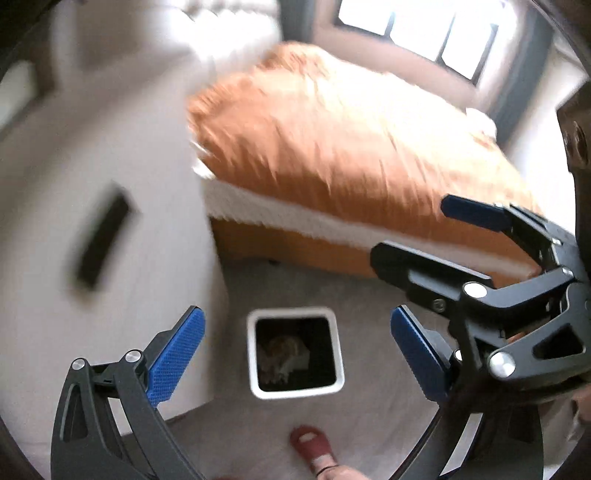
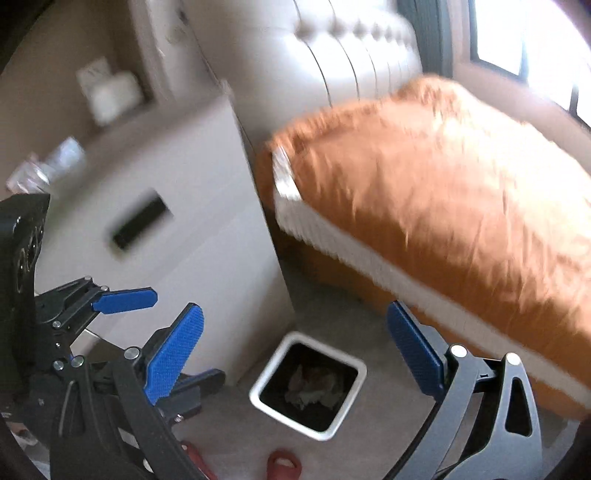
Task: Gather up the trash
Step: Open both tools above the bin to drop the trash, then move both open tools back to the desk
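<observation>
Left gripper point(image 1: 295, 354) and right gripper point(image 2: 295, 350) both gape wide, empty; white square bin point(image 1: 255, 354) with crumpled trash point(image 1: 282, 356) lies directly below, between them.

A white-rimmed square waste bin point(image 2: 308, 384) stands on the floor at lower centre, crumpled paper trash point(image 2: 314, 386) inside it. A white cabinet point(image 2: 184, 229) rises left; an orange-covered bed point(image 2: 443, 206) fills the right.

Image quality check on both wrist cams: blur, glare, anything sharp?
Left wrist: window blown out, bed and cabinet motion-smeared, left gripper crisp. Right wrist: same smear on the bed, window glare top right, right gripper sharp, bin soft.
</observation>
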### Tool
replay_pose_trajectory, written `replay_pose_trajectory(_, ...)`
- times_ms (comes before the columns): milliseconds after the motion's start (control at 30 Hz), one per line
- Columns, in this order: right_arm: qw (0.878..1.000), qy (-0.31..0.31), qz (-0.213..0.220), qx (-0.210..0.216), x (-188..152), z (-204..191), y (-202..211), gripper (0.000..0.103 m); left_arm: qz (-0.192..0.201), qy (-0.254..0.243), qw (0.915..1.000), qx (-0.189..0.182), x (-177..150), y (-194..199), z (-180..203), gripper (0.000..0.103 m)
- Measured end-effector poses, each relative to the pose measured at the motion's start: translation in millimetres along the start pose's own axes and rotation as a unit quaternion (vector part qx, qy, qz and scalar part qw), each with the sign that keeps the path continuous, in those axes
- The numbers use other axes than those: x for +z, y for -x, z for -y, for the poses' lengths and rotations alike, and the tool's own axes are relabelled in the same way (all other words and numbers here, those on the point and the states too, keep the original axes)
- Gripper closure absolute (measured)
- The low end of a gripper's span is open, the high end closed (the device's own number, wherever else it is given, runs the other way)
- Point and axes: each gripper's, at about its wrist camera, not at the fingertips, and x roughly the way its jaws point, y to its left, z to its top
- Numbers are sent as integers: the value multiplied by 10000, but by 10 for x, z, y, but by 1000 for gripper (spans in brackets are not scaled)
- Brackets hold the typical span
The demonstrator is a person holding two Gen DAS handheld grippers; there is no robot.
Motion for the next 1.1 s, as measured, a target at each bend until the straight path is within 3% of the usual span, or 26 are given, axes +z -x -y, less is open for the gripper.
replay_pose_trajectory(67,9994,184,252,145,237,-213,292,4,280,233,9993,48,92,389,-48,5)
replay_pose_trajectory(267,9895,772,903,822,766,-995,807,4,1024,568,9895,847,158,1490,-352,5)
replay_pose_trajectory(500,9666,1405,1292,1709,1175,-1968,1152,4,1583,1092,9657,1747,18,2539,-993,5)
replay_pose_trajectory(800,9335,2223,1244,2522,1264,-3177,1173,4,1791,1785,9290,2702,-562,3554,-1913,5)
replay_pose_trajectory(967,9223,2488,1047,2764,1212,-3805,1010,4,1745,2099,9083,3170,-935,3938,-2554,5)
replay_pose_trajectory(1100,9192,2689,720,2786,1143,-4263,737,4,1655,2205,8983,3422,-1124,4067,-3046,5)
